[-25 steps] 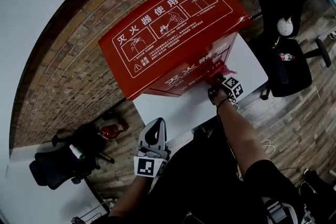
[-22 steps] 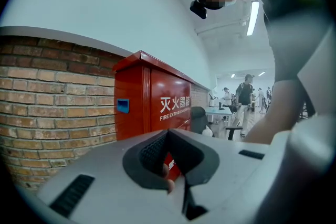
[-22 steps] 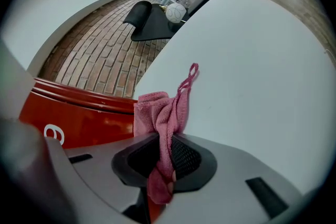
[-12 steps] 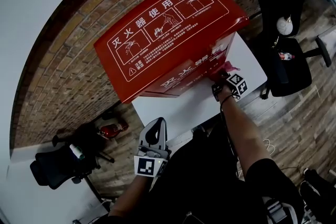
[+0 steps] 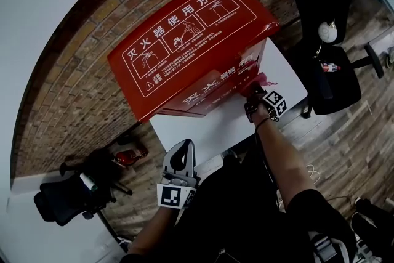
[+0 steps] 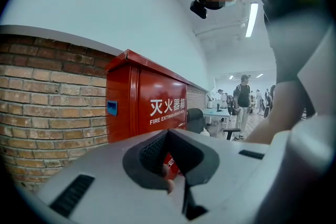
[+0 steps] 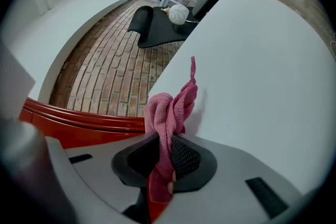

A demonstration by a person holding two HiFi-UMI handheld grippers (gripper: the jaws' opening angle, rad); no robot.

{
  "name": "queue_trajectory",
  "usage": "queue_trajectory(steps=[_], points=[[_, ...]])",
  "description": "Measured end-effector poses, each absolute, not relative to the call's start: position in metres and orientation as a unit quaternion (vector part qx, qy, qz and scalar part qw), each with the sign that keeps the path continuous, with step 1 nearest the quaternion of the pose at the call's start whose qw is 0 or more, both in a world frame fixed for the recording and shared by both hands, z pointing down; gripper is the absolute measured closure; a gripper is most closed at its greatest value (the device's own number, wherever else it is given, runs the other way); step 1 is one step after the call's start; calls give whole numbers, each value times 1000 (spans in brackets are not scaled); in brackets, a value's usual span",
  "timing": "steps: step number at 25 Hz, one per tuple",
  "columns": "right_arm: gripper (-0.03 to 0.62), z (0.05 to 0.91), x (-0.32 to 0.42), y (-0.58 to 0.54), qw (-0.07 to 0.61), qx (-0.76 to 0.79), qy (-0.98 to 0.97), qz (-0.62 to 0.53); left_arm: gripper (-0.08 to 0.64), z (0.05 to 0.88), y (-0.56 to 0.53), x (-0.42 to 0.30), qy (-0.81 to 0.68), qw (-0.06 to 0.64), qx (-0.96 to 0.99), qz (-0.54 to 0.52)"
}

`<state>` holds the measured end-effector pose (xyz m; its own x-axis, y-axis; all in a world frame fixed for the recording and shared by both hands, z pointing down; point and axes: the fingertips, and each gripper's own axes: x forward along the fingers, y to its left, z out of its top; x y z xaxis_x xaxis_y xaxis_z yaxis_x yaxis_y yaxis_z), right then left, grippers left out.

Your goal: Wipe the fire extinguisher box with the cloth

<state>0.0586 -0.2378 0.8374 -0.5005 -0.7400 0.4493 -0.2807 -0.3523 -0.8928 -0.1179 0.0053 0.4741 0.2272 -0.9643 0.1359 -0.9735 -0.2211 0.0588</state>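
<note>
A red fire extinguisher box stands on a white table against a brick wall. The right gripper is clamped on a bunched pink cloth, which it holds at the right end of the box's near face, low by the tabletop, apparently to rub that panel. The left gripper hangs near the person's body, jaws together and empty, probably kept clear of the wiping.
</note>
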Motion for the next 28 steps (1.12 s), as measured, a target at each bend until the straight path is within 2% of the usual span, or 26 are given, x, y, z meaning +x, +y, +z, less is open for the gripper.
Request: queue_trajectory(steps=[10, 15, 28], points=[[523, 807, 58, -242, 210, -438, 564, -668, 522, 467, 7, -104, -613, 49, 788, 26], [525, 793, 56, -241, 221, -426, 568, -668, 522, 481, 17, -110, -626, 70, 775, 49], [525, 746, 52, -240, 249, -396, 583, -664, 522, 467, 17, -101, -618, 60, 783, 35]])
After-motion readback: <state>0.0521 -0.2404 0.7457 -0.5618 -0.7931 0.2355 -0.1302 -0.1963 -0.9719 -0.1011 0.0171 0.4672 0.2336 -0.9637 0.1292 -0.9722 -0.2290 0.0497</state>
